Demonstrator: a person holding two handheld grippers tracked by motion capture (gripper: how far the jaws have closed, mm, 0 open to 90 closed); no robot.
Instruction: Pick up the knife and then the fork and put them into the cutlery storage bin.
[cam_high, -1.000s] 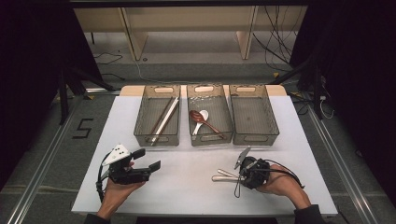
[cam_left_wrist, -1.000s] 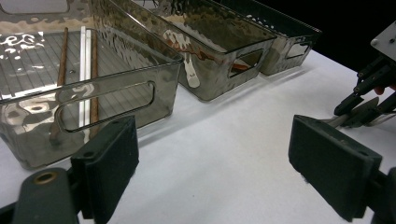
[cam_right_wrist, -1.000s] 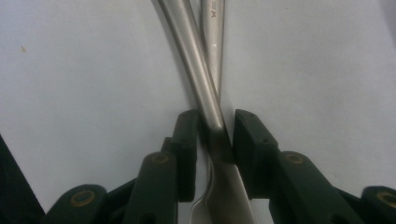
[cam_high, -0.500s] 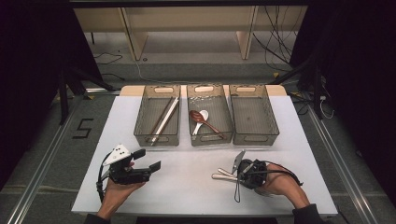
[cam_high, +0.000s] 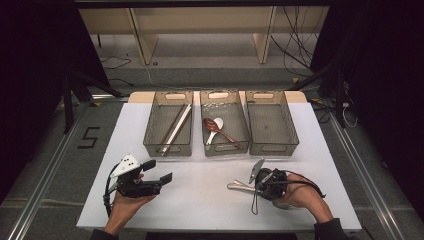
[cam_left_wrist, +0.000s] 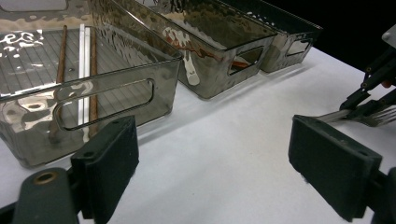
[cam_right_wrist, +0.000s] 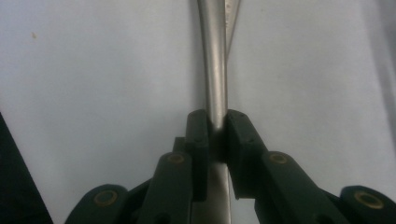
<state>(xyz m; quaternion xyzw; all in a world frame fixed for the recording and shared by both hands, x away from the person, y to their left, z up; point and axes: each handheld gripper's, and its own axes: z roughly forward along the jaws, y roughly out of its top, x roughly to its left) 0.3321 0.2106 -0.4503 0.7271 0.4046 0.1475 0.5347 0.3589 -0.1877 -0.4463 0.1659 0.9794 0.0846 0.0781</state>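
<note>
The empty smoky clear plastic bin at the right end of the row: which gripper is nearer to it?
Right. The right gripper, shut on a metal fork, sits just in front of that bin; the open left gripper is across the table.

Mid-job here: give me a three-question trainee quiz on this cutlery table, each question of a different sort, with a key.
1. True or false: the right gripper is shut on the shiny metal fork.
2. Which smoky clear plastic bin holds nothing: A left bin, B middle bin, C right bin?
3. Fill in: the left gripper has its jaws ____.

Key: 1 true, the pads pinch the fork's handle, having just closed on it. 2 C; the left bin holds brown and pale chopsticks, the middle bin a white spoon and a reddish-brown spoon. 3 open, over bare white table.
</note>
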